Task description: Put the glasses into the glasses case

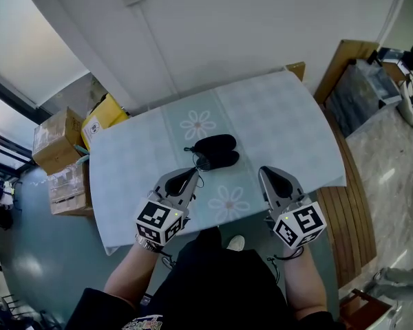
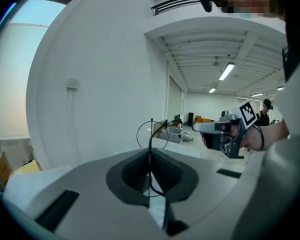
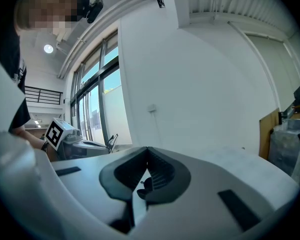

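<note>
A black glasses case (image 1: 217, 150) lies open in the middle of the table (image 1: 282, 122), which has a pale blue flowered cloth. My left gripper (image 1: 191, 172) is just in front of the case on its left, shut on thin wire-framed glasses (image 1: 197, 161). In the left gripper view the closed jaws (image 2: 150, 151) pinch the frame, and one round lens rim (image 2: 152, 134) sticks up above them. My right gripper (image 1: 267, 170) hovers to the right of the case, shut with nothing in it (image 3: 147, 149). Through its jaw gap a dark bit of the case (image 3: 144, 184) shows.
Cardboard boxes (image 1: 58, 139) and a yellow box (image 1: 102, 115) stand on the floor left of the table. A wooden panel (image 1: 344, 60) and a clear bin (image 1: 361, 91) are at the right. A white wall runs behind the table's far edge.
</note>
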`<move>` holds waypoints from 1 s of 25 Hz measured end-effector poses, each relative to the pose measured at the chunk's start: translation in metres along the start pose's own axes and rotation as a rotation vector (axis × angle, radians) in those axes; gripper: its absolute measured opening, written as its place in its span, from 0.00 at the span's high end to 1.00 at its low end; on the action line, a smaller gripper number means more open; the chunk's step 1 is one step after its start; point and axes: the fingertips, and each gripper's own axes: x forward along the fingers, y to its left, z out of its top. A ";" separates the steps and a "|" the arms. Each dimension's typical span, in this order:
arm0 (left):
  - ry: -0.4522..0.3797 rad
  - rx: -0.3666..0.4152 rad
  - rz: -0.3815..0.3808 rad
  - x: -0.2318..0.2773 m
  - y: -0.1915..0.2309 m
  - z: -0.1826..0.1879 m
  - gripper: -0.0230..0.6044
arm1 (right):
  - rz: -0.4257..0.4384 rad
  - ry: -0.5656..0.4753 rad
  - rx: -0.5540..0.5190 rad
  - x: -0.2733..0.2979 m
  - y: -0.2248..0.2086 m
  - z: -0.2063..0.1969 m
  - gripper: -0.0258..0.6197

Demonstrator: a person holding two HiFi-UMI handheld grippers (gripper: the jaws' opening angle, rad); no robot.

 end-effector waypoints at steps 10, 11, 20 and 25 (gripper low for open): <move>0.062 0.003 -0.031 0.034 0.030 -0.015 0.92 | -0.011 0.052 0.036 0.033 -0.012 -0.018 0.92; 0.068 0.005 -0.034 0.038 0.033 -0.017 0.92 | -0.013 0.057 0.039 0.036 -0.013 -0.019 0.92; 0.147 0.024 -0.077 0.071 0.056 -0.039 0.92 | -0.038 0.096 0.066 0.057 -0.025 -0.032 0.92; 0.193 0.051 -0.105 0.090 0.065 -0.053 0.92 | -0.056 0.117 0.090 0.066 -0.030 -0.042 0.92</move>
